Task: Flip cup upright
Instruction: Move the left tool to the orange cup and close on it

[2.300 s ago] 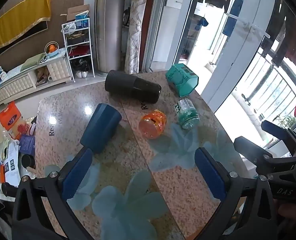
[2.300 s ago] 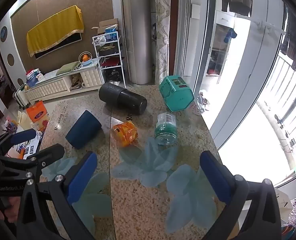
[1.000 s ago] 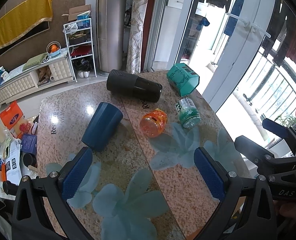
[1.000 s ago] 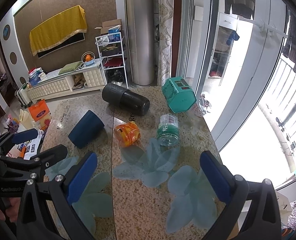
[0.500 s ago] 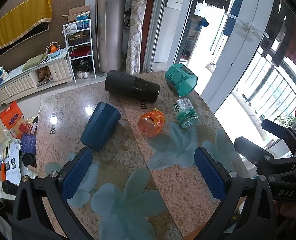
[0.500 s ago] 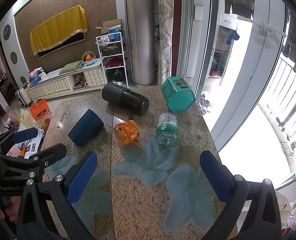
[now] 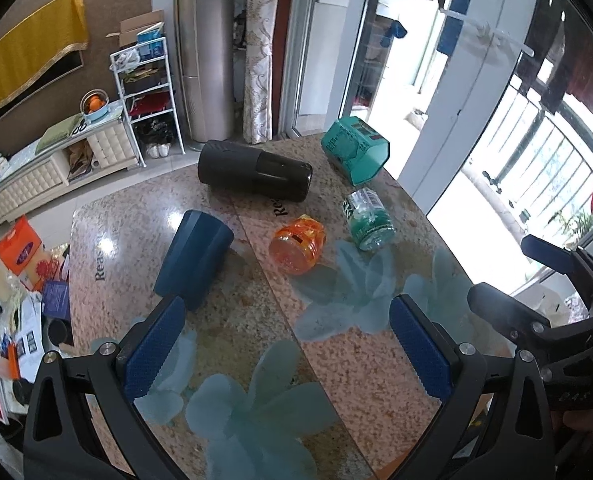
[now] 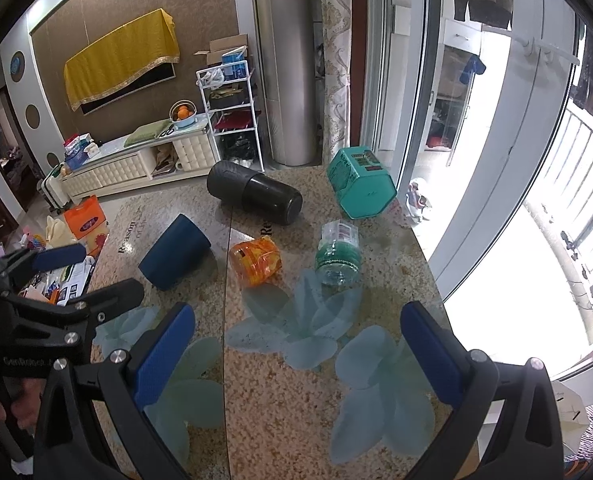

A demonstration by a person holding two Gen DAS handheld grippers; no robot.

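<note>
Several cups lie on their sides on a granite table [image 7: 256, 320]: a dark blue cup [image 7: 194, 258], a large black cup [image 7: 254, 170], an orange clear cup [image 7: 296, 244], a green clear cup [image 7: 368, 224] and a teal hexagonal cup [image 7: 354, 150]. They also show in the right wrist view: blue [image 8: 174, 252], black [image 8: 254, 192], orange [image 8: 256, 262], green [image 8: 338, 254], teal [image 8: 360, 182]. My left gripper [image 7: 288, 344] is open and empty, above the near table, its left finger close to the blue cup. My right gripper [image 8: 296, 348] is open and empty, nearer than the cups.
The table [image 8: 296, 400] has pale flower decals and a seam down its middle. Its right edge runs along a glass sliding door [image 8: 476, 160]. A white shelf rack [image 8: 232, 116] and a low cabinet [image 8: 136, 164] stand beyond the far edge. Clutter lies on the floor at left [image 7: 16, 280].
Both grippers stay open and nearly still; the views have only drifted slightly. No cup has moved.
</note>
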